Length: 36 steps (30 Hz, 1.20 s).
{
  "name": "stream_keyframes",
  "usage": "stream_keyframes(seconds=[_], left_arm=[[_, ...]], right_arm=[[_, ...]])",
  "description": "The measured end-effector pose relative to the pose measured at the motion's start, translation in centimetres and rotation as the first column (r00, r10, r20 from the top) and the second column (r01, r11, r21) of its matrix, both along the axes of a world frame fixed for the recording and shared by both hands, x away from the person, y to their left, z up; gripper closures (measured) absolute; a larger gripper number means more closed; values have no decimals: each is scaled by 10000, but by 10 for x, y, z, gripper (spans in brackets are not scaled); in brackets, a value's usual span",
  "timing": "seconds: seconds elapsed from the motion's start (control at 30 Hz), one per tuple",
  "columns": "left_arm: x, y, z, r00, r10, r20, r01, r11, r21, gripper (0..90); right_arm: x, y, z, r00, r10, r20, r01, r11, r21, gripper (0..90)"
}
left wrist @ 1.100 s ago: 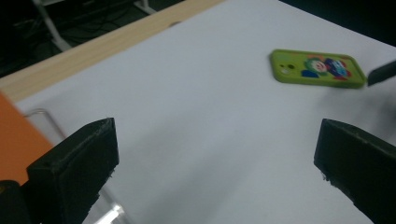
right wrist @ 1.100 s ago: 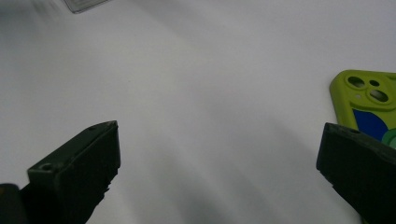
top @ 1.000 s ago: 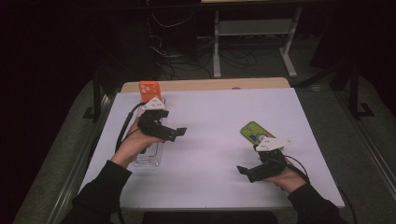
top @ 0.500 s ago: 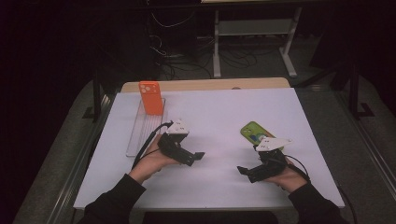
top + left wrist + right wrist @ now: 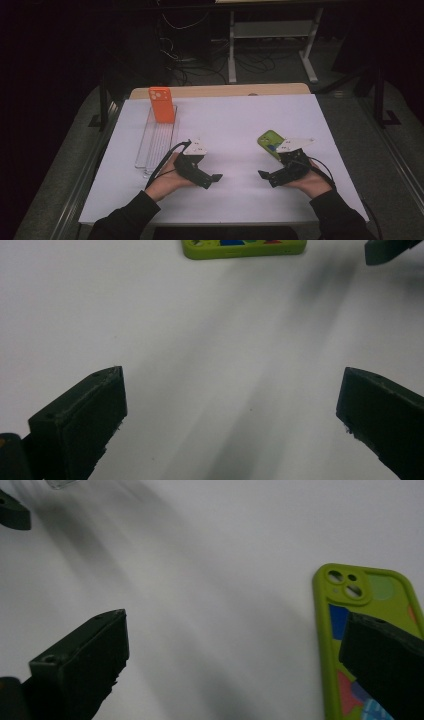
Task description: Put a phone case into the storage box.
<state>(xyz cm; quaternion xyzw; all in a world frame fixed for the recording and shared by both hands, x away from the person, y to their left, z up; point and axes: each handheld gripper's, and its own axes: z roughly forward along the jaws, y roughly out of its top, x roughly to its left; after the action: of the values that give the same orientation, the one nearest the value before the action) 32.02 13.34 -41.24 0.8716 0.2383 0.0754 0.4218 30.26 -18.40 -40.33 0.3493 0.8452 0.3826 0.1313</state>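
An orange phone (image 5: 162, 105) stands upright at the far end of a clear slotted rack (image 5: 154, 142) on the left of the white table. A green phone (image 5: 269, 141) lies flat at the right, camera side up, its near end hidden under my right gripper's grey plate. My left gripper (image 5: 212, 178) is open over bare table at the front middle, jaws wide apart and empty (image 5: 232, 405), with the green phone (image 5: 245, 246) ahead of it. My right gripper (image 5: 265, 176) is open too (image 5: 235, 645); one of its jaws hangs over the green phone (image 5: 367, 605).
The white table top (image 5: 235, 120) has bare room between the two grippers and behind them. A wooden edge (image 5: 220, 91) runs along the far side. The other gripper's jaw tip (image 5: 12, 512) and a rack corner (image 5: 62, 483) show across the table.
My left gripper has drawn back from the rack and moved right and toward the front middle of the table. The right gripper and green phone have not moved.
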Motion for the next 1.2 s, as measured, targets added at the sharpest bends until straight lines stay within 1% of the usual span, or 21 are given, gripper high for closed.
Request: stream_keyframes(seconds=[0.1,0.13,0.17,0.2,0.23,0.3,0.37,0.4,0.5,0.53,0.57,0.6,0.63,0.7,0.73,0.77,0.83,0.87,1.03,1.17,1.2], left_arm=[[0,0,-1,10000,-34,-70,35,10000,52,0],[0,1,-1,9999,-132,-35,133,9997,184,0],[0,0,-1,9999,-132,-4,132,9998,122,0],[-1,-1,-2,9999,-73,-80,73,10000,2,0],[0,-1,-2,9999,-126,-55,127,9999,84,0],[0,-1,-2,9999,-153,-48,153,9998,133,0],[0,-1,-3,9998,-172,-67,173,9997,157,0],[1,-1,-3,9996,-266,17,266,9993,246,0],[0,-2,-5,9998,-173,-35,174,9998,135,0],[1,-1,-5,9997,-222,33,221,9995,232,0],[1,-1,-5,9998,-214,26,213,9995,219,0],[1,-2,-5,9999,-156,9,156,9998,146,0],[1,-2,-5,9999,-101,-28,101,9999,87,0],[1,-1,-5,9999,-97,-74,98,9999,78,0],[1,0,-5,9999,-114,-45,115,9998,147,0],[1,-1,-5,10000,-31,-90,31,10000,6,0],[2,0,-5,9999,-23,-107,23,10000,-39,0],[2,0,-5,9999,-9,-118,8,10000,-46,0],[2,0,-6,9999,-103,-136,103,9999,7,0],[1,-1,-6,9998,-88,-169,88,10000,18,0],[1,-1,-6,9998,-91,-167,91,10000,19,0]], right_arm=[[8,-2,2,10000,-69,-69,67,9997,-235,0],[12,-3,3,9998,-134,-117,130,9994,-321,0],[14,-4,3,9998,-146,-164,139,9991,-400,0],[17,-4,4,9996,-190,-225,180,9988,-445,0],[19,-6,5,9994,-159,-308,145,9988,-466,18],[24,-9,8,9987,-184,-480,165,9991,-391,31],[29,-13,10,9986,-300,-431,286,9990,-336,32],[32,-15,12,9984,-415,-371,406,9988,-256,32],[41,-22,15,9980,-585,-225,580,9980,-243,35],[44,-23,15,9977,-660,-148,656,9976,-238,35],[47,-25,16,9972,-723,-182,718,9971,-268,33],[49,-26,17,9961,-813,-338,802,9963,-319,27],[53,-28,16,9968,-773,-181,765,9963,-391,22],[57,-31,15,9960,-850,-269,837,9954,-472,15],[60,-33,14,9952,-934,-307,922,9949,-408,16],[62,-34,13,9937,-1040,-424,1022,9939,-424,18],[67,-36,10,9952,-899,-386,868,9933,-763,28],[68,-37,9,9948,-908,-459,867,9927,-840,36],[75,-43,3,9880,-1223,-948,1143,9898,-854,32],[77,-47,-4,9831,-1379,-1205,1247,9860,-1110,13],[78,-48,-5,9815,-1435,-1270,1275,9838,-1261,12]])
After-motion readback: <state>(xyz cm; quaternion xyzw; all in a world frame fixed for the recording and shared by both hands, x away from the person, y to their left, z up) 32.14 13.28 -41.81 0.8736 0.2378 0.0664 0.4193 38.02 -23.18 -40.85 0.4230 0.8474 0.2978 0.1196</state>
